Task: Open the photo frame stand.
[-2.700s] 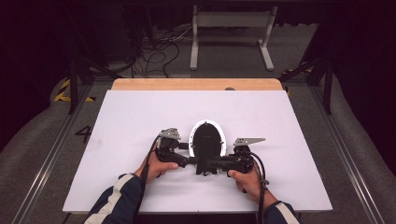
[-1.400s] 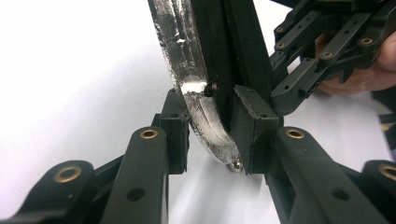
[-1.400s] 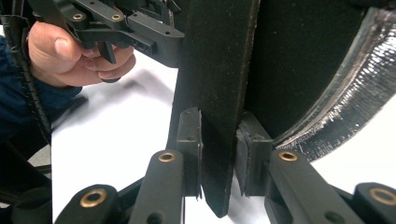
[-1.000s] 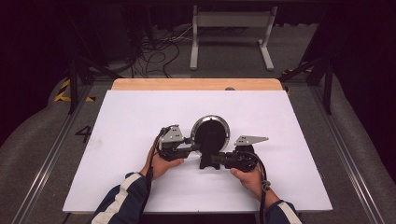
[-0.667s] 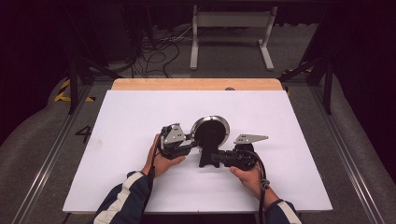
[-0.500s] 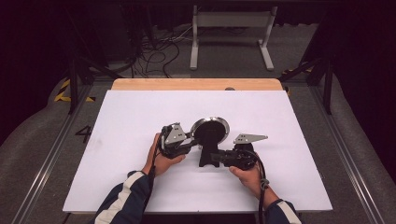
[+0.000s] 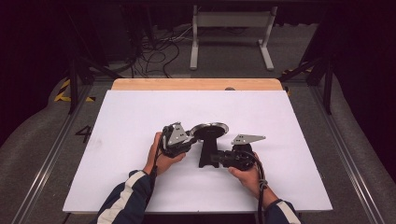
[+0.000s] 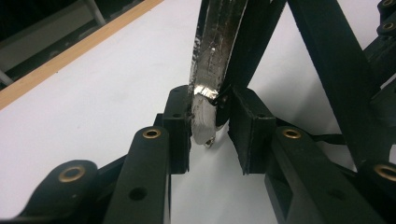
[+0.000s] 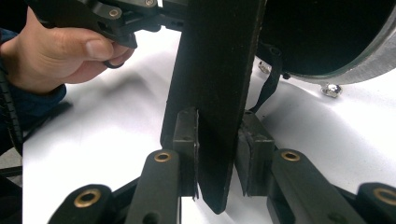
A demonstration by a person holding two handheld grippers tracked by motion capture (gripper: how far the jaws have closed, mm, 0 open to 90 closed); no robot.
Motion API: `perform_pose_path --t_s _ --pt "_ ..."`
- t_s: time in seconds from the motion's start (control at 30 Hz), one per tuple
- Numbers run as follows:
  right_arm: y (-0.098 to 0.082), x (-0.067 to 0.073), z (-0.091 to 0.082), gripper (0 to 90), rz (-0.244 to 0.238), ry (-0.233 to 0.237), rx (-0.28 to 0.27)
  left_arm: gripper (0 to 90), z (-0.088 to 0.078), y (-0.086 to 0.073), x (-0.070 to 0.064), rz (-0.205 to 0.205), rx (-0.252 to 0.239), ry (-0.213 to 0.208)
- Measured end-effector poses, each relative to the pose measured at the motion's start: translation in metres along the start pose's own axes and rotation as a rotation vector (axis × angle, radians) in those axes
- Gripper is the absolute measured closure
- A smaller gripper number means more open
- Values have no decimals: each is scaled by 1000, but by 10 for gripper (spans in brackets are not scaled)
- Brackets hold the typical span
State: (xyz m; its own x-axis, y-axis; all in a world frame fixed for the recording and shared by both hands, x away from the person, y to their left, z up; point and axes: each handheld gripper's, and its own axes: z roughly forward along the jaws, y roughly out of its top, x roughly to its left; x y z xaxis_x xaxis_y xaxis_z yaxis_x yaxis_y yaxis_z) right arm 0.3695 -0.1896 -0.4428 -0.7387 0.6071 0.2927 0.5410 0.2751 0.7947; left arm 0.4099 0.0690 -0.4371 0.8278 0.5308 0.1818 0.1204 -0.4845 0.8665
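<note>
Black frying pan (image 7: 209,132) held off the white table top (image 7: 116,116) near its middle, round silvery-rimmed body tilted, flat black handle (image 7: 207,151) running toward the person. Left gripper (image 8: 212,133) clamped on the pan's foil-like rim (image 8: 210,84), pads pressed to either side. Right gripper (image 9: 217,149) clamped across the handle (image 9: 215,93), one pad on each face. Left hand (image 7: 159,151) and right hand (image 7: 247,173) wrapped round the gripper bodies. Wooden strip (image 7: 196,84) along the far table edge.
</note>
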Motion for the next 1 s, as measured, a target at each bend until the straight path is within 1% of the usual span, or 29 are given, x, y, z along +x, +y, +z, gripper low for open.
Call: perform_pose_path --t_s 0.1,0.17,0.37,0.6,0.7,0.8,1.0 --pt "0 0 0 725 -1 -2 1 696 1 0 -1 -2 1 5" --pt "0 0 1 727 -3 -1 4 695 1 0 -1 4 3 12" --pt "0 2 2 732 -23 -12 30 691 2 -1 -3 12 6 26" --pt "-2 3 4 732 -41 -33 48 692 1 -2 -3 12 16 15" --pt "-3 4 5 734 -43 -32 53 693 0 -2 -4 13 18 17" --pt "-3 4 5 741 -44 -27 54 694 -1 -4 -3 1 17 13" --pt "-3 3 5 742 -44 -23 52 695 -1 -3 -4 7 25 16"
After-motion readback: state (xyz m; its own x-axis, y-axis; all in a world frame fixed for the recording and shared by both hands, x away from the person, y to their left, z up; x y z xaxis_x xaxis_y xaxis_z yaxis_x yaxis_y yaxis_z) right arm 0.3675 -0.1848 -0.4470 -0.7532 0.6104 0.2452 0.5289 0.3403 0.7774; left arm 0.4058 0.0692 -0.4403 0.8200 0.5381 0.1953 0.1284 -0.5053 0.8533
